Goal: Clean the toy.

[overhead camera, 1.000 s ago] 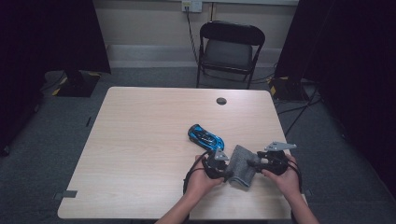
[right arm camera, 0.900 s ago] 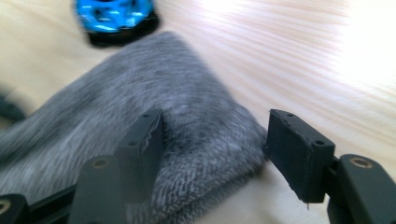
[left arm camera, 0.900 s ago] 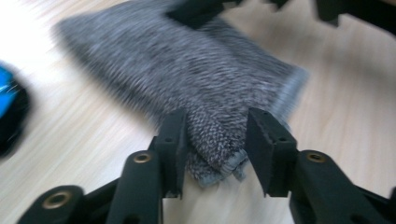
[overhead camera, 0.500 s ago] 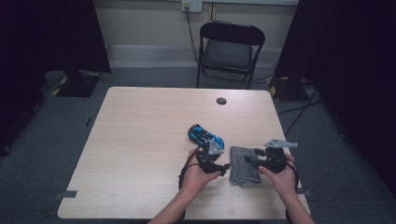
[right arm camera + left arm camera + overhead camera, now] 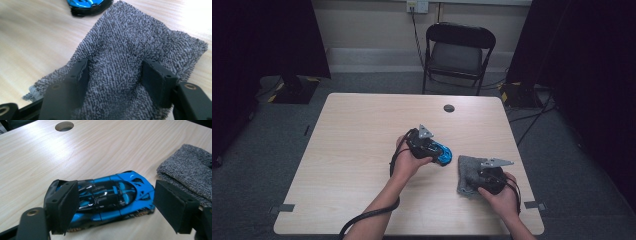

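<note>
The table [image 5: 362,150] carries a grey cloth [image 5: 467,172] near its right edge, toward the front corner, and a blue toy car [image 5: 110,197] just left of it. The right gripper [image 5: 112,75] is pressed into the cloth, its jaws bunching the pile between them. The left gripper [image 5: 115,205] straddles the car lengthwise, its jaws just opened wide, pads off the car.

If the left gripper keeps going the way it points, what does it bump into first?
Most likely the blue toy car. The left gripper points at it, jaws open, one on each side. The grey cloth lies off to one side. How much gap is left is hard to judge.
</note>
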Motion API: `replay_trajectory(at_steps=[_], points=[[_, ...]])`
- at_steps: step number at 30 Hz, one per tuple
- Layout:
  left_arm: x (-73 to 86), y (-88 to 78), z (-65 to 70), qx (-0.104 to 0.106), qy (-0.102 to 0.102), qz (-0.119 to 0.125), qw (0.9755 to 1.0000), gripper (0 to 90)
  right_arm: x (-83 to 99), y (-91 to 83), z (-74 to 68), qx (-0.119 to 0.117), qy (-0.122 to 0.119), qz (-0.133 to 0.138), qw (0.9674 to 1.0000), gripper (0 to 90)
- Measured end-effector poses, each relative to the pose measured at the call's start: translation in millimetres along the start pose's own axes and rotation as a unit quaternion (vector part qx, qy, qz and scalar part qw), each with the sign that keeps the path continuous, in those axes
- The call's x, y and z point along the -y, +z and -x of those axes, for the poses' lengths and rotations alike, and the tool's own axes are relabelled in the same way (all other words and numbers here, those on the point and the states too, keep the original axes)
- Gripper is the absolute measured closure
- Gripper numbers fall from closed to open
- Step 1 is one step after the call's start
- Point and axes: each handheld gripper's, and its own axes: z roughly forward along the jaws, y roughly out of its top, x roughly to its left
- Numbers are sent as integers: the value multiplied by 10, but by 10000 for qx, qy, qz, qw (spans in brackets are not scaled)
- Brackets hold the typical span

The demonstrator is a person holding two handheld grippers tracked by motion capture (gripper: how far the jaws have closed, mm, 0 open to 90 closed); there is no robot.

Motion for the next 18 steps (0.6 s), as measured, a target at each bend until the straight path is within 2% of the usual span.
replay_trajectory(at_steps=[3, 4, 6, 9, 13, 18], points=[[1, 94, -59, 53, -66, -83, 9999, 177, -25, 28, 2, 102, 78, -13, 9999, 470], [1, 123, -67, 78, -53, -122, 9999, 168, -49, 55, 9, 143, 27, -8, 9999, 512], [-5, 166, -83, 100, 78, -131, 9998, 172, -60, 64, 14, 147, 39, -9, 9999, 535], [-15, 224, -112, 175, 51, -199, 9996, 170, -112, 103, 21, 158, 37, -43, 9999, 602], [22, 296, -116, 239, 138, -311, 9991, 166, -172, 158, 48, 144, 119, -4, 9998, 663], [30, 331, -85, 152, 538, -437, 9975, 153, -249, 203, 18, 190, -6, -90, 9998, 694]])
